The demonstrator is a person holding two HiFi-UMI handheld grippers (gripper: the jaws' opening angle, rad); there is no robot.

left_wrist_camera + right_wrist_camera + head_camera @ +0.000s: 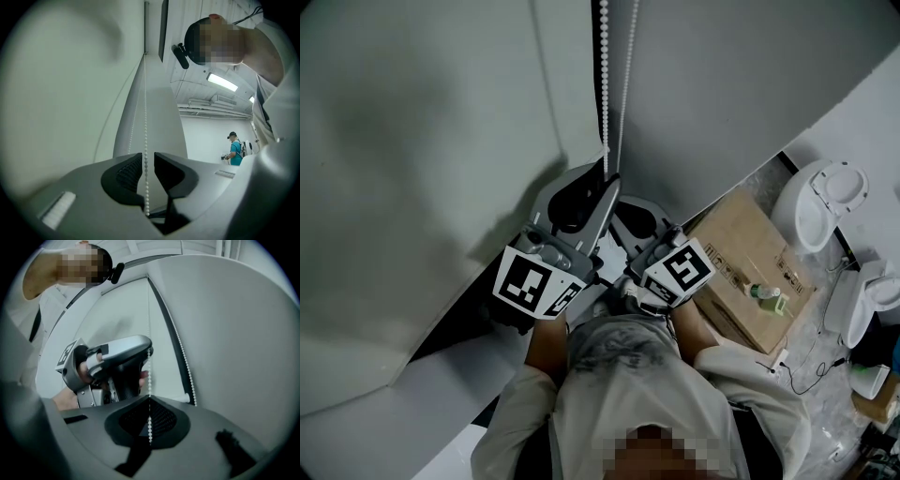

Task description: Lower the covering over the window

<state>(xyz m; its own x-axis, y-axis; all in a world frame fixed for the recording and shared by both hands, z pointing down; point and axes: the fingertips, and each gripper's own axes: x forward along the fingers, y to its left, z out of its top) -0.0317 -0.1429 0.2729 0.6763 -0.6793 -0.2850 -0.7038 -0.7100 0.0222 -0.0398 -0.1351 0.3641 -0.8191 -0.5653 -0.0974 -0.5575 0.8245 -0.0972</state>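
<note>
**2 grippers share 1 blind chain**

The white beaded pull chain [604, 94] hangs plumb beside a pale grey panel [412, 141], apparently the window covering. Its long axis runs vertically. The right gripper [150, 401] is clamped on 1 strand, probably to keep it taut. Just above, the left gripper [147, 161] has its jaws apart around the same strand without pinching it, likely ready for a higher hold.

Left gripper [147, 161]: jaws apart, bead chain [146, 140] runs down the gap between my pads, not clamped. Right gripper [149, 404]: jaws closed together on the same chain, just below and right of the left gripper's tips. My left hand [88, 367] is wrapped round its handle. Both forearms are raised in front of my chest, grippers side by side.
</note>
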